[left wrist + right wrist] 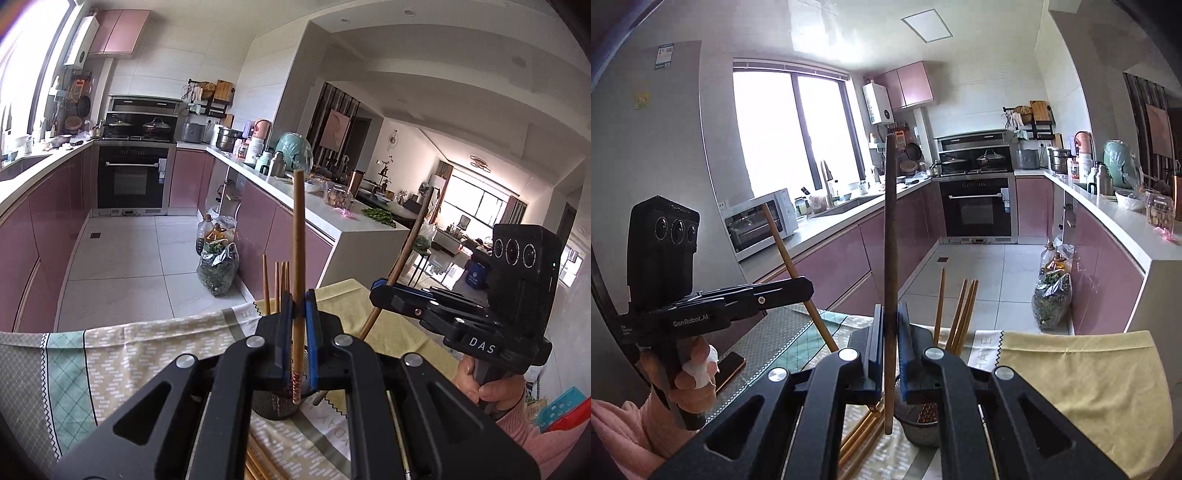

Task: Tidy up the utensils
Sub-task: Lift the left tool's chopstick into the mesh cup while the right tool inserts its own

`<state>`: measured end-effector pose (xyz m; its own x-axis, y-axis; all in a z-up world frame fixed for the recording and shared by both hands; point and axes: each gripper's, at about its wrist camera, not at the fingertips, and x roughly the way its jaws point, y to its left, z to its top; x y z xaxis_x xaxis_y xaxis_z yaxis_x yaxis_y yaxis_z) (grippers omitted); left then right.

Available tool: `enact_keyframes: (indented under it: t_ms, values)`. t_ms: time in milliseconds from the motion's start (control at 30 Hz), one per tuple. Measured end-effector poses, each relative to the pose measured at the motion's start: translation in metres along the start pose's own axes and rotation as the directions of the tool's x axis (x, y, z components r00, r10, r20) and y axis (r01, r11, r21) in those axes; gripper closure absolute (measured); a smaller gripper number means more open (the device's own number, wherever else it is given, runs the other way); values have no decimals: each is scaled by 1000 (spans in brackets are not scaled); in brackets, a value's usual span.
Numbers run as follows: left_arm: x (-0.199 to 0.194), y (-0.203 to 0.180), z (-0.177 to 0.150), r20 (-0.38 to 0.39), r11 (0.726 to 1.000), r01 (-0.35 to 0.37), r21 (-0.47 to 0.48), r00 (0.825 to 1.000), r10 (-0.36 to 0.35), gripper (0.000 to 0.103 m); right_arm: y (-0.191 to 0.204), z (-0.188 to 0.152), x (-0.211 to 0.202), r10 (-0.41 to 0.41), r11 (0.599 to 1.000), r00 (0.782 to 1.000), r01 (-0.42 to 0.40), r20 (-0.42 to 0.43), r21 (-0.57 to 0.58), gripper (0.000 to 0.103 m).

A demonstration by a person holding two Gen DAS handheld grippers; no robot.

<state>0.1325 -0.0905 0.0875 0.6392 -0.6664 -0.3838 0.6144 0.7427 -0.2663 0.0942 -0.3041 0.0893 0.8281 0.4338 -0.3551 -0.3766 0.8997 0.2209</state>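
My left gripper is shut on a light brown chopstick that stands upright, its patterned lower end hanging over a black mesh holder. Several chopsticks stand in that holder. My right gripper is shut on a darker chopstick, also upright, its lower end just left of the holder. Each gripper shows in the other's view: the right gripper with its slanted chopstick, the left gripper with its own. More loose chopsticks lie on the table.
A patterned tablecloth and a yellow cloth cover the table. A phone lies at its left edge. A blue basket sits at the right. Beyond are pink kitchen cabinets and a filled bag on the tiled floor.
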Motion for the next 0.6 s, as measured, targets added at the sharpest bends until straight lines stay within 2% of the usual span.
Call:
enact_keyframes:
  t_ms: [200, 300, 467, 600]
  values:
    - [22, -8, 7, -18, 998, -56, 29, 998, 56, 96, -13, 2, 14, -34, 999, 999, 34, 7, 20, 97]
    - [41, -10, 3, -64, 996, -78, 50, 995, 81, 96, -20, -2, 26, -45, 998, 999, 46, -17, 41, 97]
    - [70, -7, -12, -152, 992, -98, 77, 983, 108, 96, -31, -16, 52, -50, 997, 994, 56, -98, 62, 97]
    - [93, 2, -24, -231, 992, -95, 79, 967, 111, 96, -36, -28, 73, -40, 996, 982, 54, -186, 71, 97]
